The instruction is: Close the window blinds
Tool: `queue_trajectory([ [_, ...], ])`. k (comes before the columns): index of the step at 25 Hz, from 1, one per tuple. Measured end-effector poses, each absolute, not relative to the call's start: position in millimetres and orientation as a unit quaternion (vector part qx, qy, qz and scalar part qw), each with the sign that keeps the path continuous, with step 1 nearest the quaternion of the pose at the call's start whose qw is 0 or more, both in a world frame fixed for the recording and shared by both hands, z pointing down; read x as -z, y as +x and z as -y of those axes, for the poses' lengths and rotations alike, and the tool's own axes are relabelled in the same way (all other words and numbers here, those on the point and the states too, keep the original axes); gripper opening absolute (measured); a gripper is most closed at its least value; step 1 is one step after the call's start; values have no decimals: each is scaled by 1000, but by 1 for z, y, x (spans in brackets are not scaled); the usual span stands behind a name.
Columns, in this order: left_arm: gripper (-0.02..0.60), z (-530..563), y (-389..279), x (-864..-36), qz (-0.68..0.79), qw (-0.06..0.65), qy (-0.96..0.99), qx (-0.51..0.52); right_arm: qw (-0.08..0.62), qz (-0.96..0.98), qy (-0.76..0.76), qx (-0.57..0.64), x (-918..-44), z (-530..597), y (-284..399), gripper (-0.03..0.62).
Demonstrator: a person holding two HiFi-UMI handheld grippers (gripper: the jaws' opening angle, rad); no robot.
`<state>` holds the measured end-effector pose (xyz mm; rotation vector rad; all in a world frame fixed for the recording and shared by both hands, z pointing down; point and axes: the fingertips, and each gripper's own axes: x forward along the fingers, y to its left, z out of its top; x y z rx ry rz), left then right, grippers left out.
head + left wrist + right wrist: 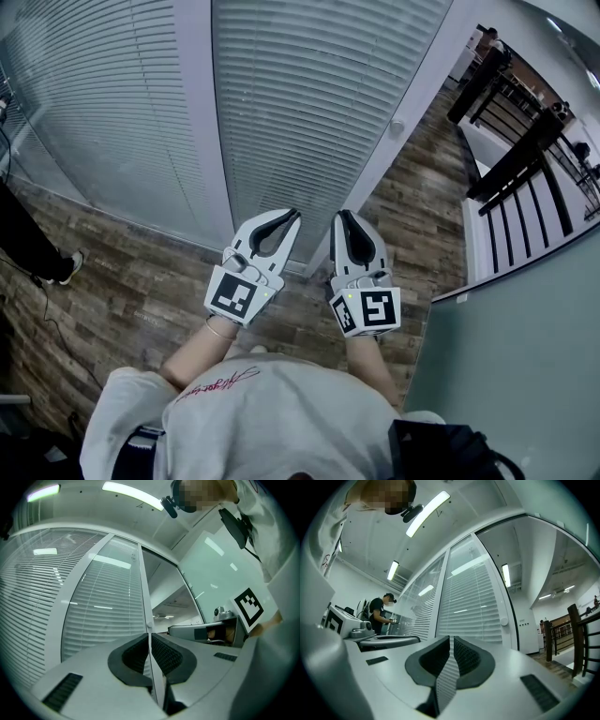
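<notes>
Blinds (309, 94): they hang behind the glass panes straight ahead and cover them. I cannot tell whether the slats are fully turned.
Knob (397, 125): small and round, on the white frame to the right of the pane. It is probably the slat control and is well apart from both grippers.
Left gripper (292, 216): fingers together but for a slit, with nothing between them.
Right gripper (343, 216): fingers almost together and empty, just beside the left one.
Risk, fingers not opened: reaching for the knob like this would only bump it, and the tips would slide off.
Risk, weak hold: a small, smooth knob may slip in the pads, leaving the slats half turned.
Risk, overshoot: the tips could knock the glass.
Risk, wrong turn: the slats could open further.
</notes>
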<state>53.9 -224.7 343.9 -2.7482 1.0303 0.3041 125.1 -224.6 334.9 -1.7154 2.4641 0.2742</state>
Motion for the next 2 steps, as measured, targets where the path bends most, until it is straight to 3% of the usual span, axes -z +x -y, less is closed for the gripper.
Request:
queue_trajectory([
  [2,20,225,53,-343,-348,94,-927,-104,62,-816,-568,-90,-335,224,124,38],
])
